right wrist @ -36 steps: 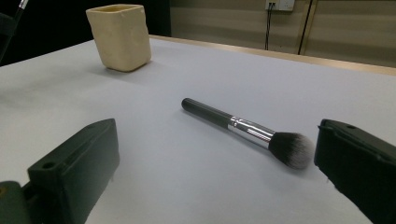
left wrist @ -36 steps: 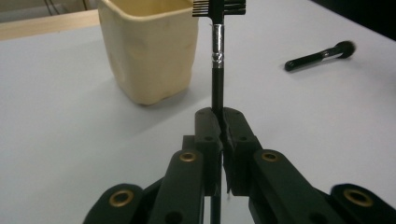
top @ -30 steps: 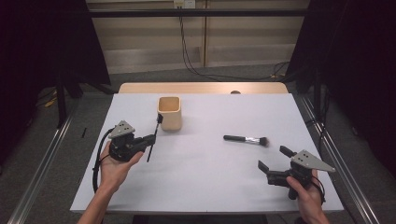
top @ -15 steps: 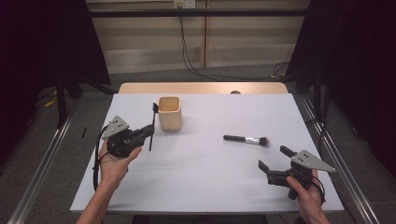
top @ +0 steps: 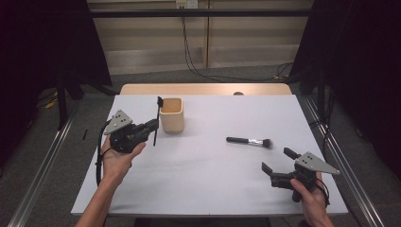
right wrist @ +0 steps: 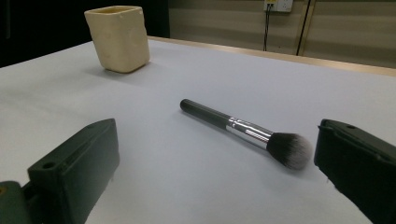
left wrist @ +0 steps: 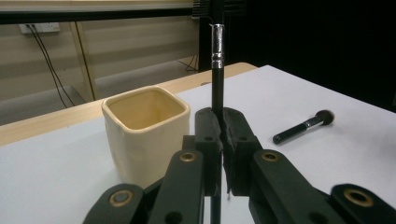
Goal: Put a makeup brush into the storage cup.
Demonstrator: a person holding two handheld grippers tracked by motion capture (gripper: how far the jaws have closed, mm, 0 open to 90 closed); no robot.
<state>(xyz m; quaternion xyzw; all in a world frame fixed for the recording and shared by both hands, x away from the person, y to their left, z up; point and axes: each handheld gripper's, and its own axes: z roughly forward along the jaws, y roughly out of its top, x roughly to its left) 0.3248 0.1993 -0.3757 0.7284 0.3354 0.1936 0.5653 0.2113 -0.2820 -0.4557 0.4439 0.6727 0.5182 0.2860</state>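
White table lies bare between cup and front edge.

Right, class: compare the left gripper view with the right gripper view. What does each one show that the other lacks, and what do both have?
Left gripper view: the left gripper shut on a thin black brush held upright, its silver band and flat head at the top, close beside the cup.

Right gripper view: the right gripper with its jaws wide apart and nothing between them, low over the table.

Both: the cream square cup standing on the white table, and the round-headed makeup brush lying flat on it.
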